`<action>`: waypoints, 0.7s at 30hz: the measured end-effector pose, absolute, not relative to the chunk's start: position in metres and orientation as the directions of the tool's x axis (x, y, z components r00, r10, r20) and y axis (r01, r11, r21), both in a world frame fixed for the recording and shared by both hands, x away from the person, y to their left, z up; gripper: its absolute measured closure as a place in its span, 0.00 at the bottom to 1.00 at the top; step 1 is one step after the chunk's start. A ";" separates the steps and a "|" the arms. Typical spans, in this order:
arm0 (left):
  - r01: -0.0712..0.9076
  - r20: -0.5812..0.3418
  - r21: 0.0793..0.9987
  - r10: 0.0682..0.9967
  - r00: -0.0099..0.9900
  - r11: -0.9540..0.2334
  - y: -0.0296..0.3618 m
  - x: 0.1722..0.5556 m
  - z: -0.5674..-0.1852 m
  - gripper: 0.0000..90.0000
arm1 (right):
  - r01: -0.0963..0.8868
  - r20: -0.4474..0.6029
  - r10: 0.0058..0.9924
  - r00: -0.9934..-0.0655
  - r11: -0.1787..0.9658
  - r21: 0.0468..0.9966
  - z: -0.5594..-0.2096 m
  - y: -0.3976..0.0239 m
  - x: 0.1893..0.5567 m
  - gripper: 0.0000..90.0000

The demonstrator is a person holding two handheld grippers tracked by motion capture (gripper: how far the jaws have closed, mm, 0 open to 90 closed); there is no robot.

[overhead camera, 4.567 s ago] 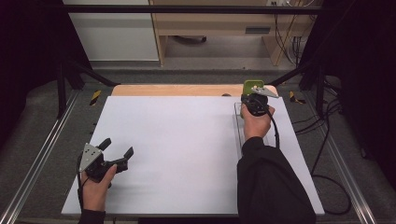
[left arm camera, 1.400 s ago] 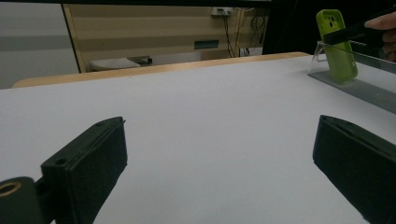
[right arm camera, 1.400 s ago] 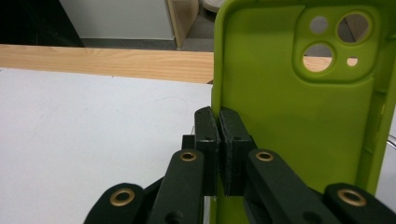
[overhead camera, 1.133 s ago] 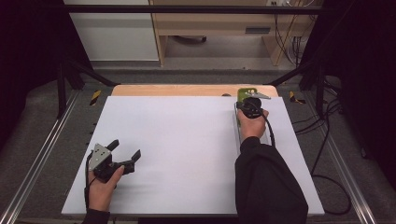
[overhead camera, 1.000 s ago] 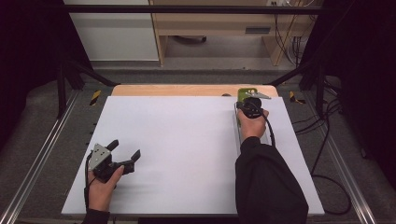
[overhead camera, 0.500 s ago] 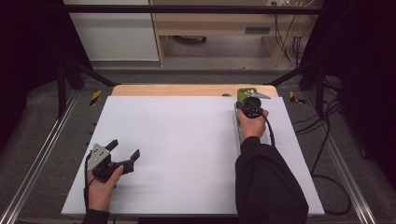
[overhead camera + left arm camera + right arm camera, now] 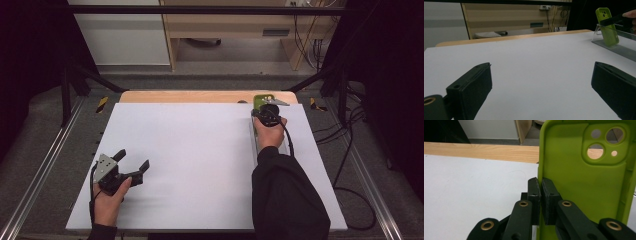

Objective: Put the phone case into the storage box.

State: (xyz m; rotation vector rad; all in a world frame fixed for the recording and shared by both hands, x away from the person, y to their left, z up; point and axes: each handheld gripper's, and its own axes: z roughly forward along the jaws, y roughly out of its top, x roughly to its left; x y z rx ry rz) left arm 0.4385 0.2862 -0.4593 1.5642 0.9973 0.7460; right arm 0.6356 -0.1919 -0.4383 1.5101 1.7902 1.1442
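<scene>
A lime-green phone case (image 7: pixel 584 185) stands on end, its open inside and camera holes facing my right gripper's camera. My right gripper (image 7: pixel 541 182) is shut on the case's left side wall, with the thin wall pinched between the two pads. In the high view the case (image 7: pixel 262 99) is at the far right of the white board (image 7: pixel 190 150), under my right gripper (image 7: pixel 265 105). The left gripper view shows the case (image 7: pixel 607 25) leaning in a clear plastic stand (image 7: pixel 614 43). My left gripper (image 7: pixel 132 160) rests open and empty near the front left, its jaws wide apart (image 7: pixel 541 82).
The clear stand (image 7: pixel 254 137) runs along the board's right side beneath the right forearm. A wooden tabletop edge (image 7: pixel 200 96) shows behind the board. Metal rails (image 7: pixel 45 170) flank the table and cables (image 7: pixel 350 165) lie on the floor at the right.
Since the earliest frame the left gripper has shifted slightly right and the right gripper with the case has moved a little left. Over the last second nothing has moved.
</scene>
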 end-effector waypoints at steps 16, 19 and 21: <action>0.210 -0.041 0.976 0.893 0.449 -0.060 0.287 0.438 -0.459 0.03 | 0.518 0.128 0.964 -0.234 0.012 0.855 -0.438 -0.193 0.635 0.92; 0.211 -0.045 0.976 0.891 0.453 -0.058 0.286 0.438 -0.459 0.03 | 0.518 0.125 0.965 -0.232 0.014 0.855 -0.438 -0.193 0.635 0.91; 0.211 -0.045 0.976 0.890 0.453 -0.058 0.286 0.438 -0.459 0.03 | 0.518 0.124 0.965 -0.231 0.014 0.855 -0.438 -0.193 0.635 0.90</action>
